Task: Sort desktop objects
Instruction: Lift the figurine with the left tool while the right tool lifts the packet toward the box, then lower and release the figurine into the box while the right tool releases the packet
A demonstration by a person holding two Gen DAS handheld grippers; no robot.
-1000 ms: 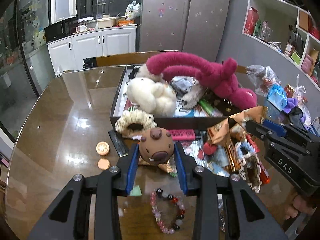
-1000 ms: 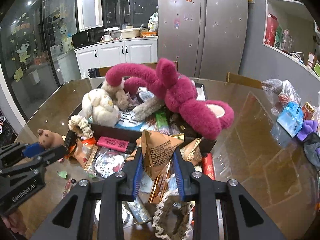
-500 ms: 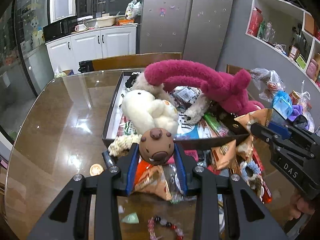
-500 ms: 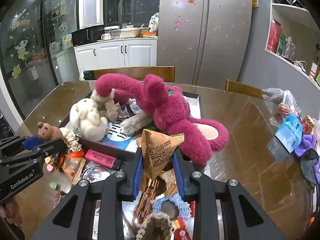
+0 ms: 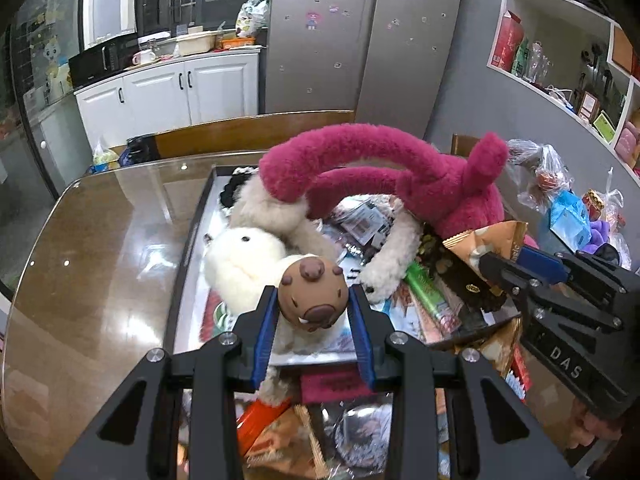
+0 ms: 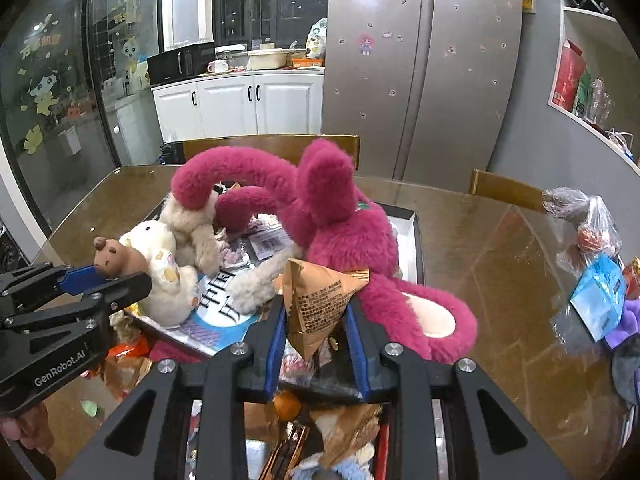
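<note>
A brown toy head (image 5: 313,294) is clamped between the blue pads of the left gripper (image 5: 314,322), above the tray (image 5: 188,248) (crowded with plush toys). A brown paper packet (image 6: 316,300) is gripped by the right gripper (image 6: 316,334) over the tray's near edge.

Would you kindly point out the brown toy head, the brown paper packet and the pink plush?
brown toy head (image 5: 313,294), left wrist view, its face.
brown paper packet (image 6: 318,300), right wrist view, printed side.
pink plush (image 6: 344,236), right wrist view, its body.
</note>
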